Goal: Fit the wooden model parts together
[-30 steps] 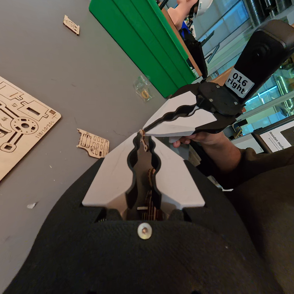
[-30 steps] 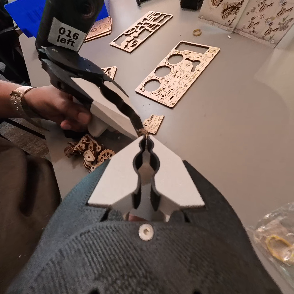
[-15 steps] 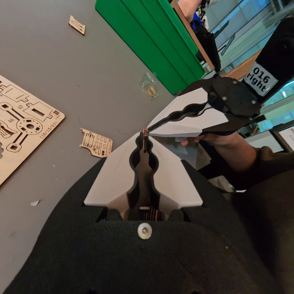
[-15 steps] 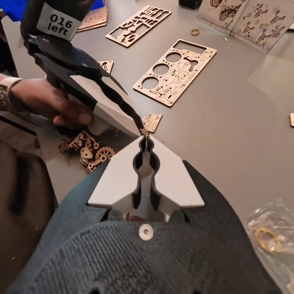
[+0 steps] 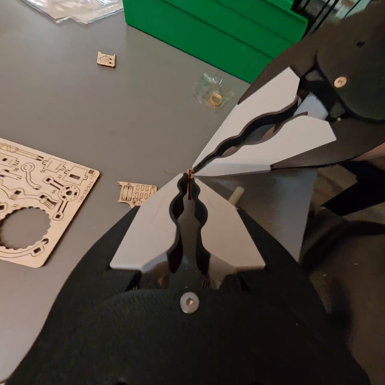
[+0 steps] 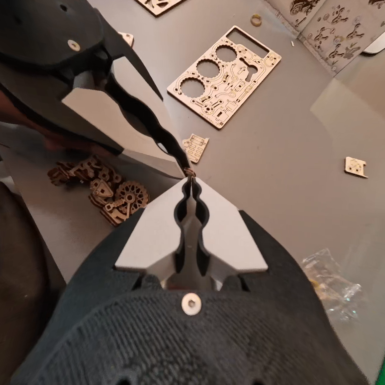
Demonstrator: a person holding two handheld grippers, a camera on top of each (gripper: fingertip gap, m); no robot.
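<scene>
Over the grey table (image 5: 62, 100), left gripper (image 5: 189, 180) clamps a thin wooden part (image 5: 189, 185); right gripper (image 6: 190, 180) pinches something tiny, unclear.

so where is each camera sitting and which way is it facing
Left wrist view: sits on the left gripper, looking along its fingers at the thin wooden part it pinches, the grey table and green box beyond.
Right wrist view: sits on the right gripper, facing the gear sheet and assembled wooden model.
Shared: each shows the other gripper meeting it tip to tip, and the small cut-out piece.
</scene>
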